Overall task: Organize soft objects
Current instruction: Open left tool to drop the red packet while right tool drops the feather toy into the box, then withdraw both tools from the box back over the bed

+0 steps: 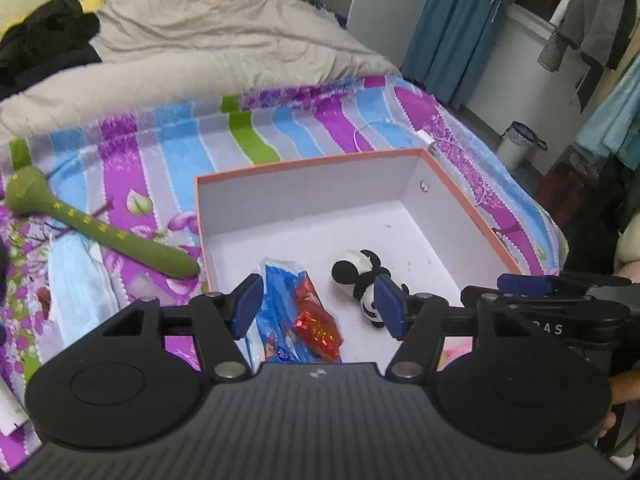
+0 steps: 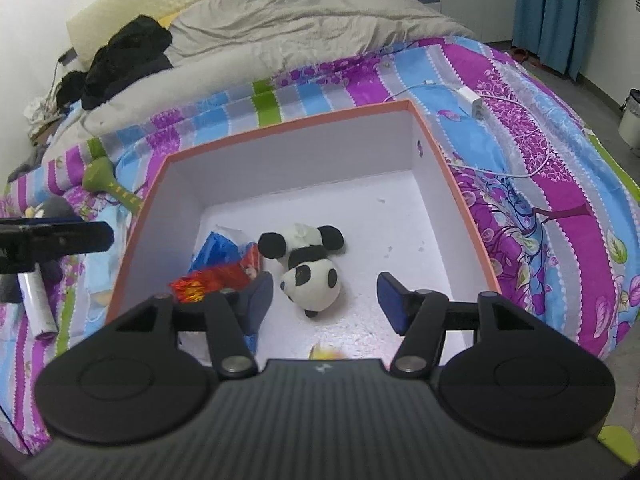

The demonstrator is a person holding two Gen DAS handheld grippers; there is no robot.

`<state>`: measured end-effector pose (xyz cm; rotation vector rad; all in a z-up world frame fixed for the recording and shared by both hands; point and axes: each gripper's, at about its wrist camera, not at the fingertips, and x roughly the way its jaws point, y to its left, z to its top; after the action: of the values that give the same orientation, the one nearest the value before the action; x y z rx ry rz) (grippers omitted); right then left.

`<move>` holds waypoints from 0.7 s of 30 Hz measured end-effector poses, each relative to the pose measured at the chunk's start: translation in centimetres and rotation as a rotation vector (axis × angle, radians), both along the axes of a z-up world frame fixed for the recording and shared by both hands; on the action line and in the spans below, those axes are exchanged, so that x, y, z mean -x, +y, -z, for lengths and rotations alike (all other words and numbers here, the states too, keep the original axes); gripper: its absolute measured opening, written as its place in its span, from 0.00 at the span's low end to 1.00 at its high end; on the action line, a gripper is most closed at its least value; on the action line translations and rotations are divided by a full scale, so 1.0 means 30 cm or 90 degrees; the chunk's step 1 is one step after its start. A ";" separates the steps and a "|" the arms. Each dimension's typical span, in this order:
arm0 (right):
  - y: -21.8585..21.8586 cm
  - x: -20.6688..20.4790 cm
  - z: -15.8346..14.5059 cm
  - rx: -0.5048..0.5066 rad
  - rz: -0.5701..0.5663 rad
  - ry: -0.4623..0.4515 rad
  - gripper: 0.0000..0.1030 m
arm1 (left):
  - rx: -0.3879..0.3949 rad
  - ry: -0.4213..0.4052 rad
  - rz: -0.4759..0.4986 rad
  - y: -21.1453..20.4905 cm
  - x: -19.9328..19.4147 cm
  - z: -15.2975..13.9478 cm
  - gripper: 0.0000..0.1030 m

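Blue pads spread on both your grippers, left (image 1: 316, 306) and right (image 2: 326, 300), nothing pinched. Panda (image 2: 306, 266) and wrappers (image 1: 296, 316) already lie in the box (image 2: 280, 124). Green plush stick (image 1: 92, 232) waits outside at ten o'clock.

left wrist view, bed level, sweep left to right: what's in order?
green plush stick → blue packet inside the box → red foil wrapper → panda plush → box's orange right wall → white bin on the floor.
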<state>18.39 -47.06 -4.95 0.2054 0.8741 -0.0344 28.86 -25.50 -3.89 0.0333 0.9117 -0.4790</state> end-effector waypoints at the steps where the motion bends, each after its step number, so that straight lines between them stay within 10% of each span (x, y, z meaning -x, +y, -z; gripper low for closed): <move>1: 0.002 0.009 -0.004 -0.001 -0.001 -0.006 0.59 | 0.000 -0.007 0.002 0.005 0.012 -0.007 0.65; 21: 0.169 0.350 -0.040 -0.004 -0.038 -0.168 0.59 | 0.046 -0.151 0.010 0.168 0.457 -0.077 0.65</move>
<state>7.89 -42.00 -3.73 0.1853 0.6167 0.0507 15.14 -20.45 -1.59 0.0316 0.6619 -0.5107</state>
